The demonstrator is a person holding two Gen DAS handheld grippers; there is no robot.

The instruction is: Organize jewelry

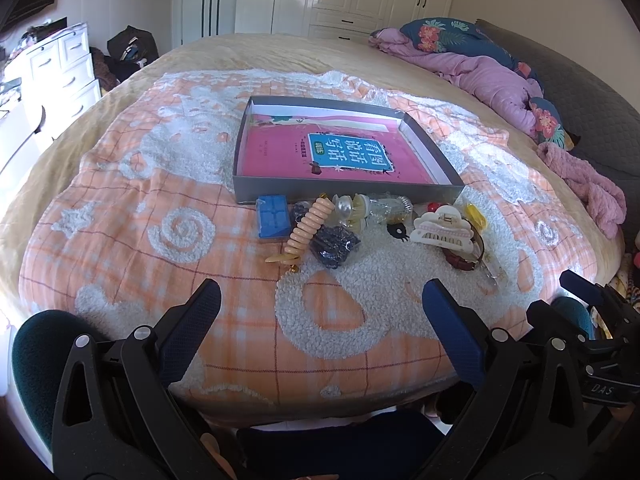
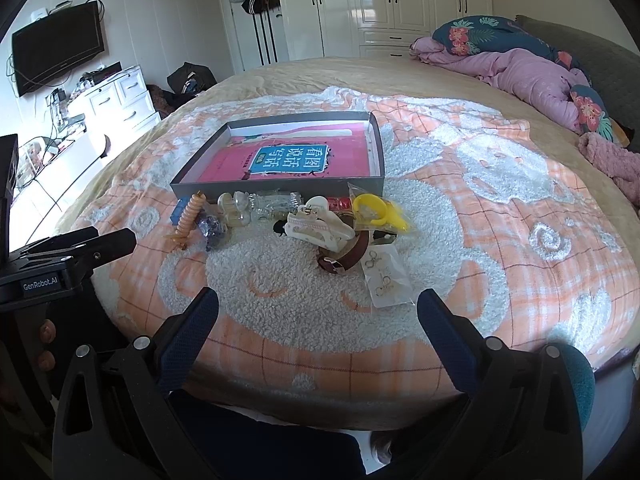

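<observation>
Two grippers, both mine, both held low over the near edge of the bed: left gripper (image 1: 322,300) with fingers spread wide and nothing between them, right gripper (image 2: 318,310) same, spread wide, empty. Jewelry and hair bits lie in a loose row on the orange-and-white blanket (image 1: 120,216), right along the near wall of the grey tray (image 1: 348,194). Tray holds a pink book (image 1: 332,156) with a blue title panel, lying flat. Row from my left: blue box (image 1: 273,216) just beside the tray wall, peach spiral hair tie (image 1: 310,228) leaning across a dark beaded clump (image 1: 334,246), pearl-like clip (image 1: 350,210), clear plastic packet (image 1: 390,206) touching the tray, small black item with white marks (image 1: 397,232), cream claw clip (image 1: 442,230), brown strap watch (image 2: 342,258) partly under the claw clip, yellow ring-shaped piece (image 2: 370,210) near the tray's right corner, small clear bag of earrings (image 2: 386,280) nearest my right gripper. Small red thing behind the claw clip, cannot tell what it is. All pieces outside the tray, none touched by either gripper. Purple quilt (image 2: 532,76) and floral pillow (image 2: 472,34) bunched at the far right of the bed, white drawers (image 2: 120,98) at left, TV (image 2: 56,52) on the wall
</observation>
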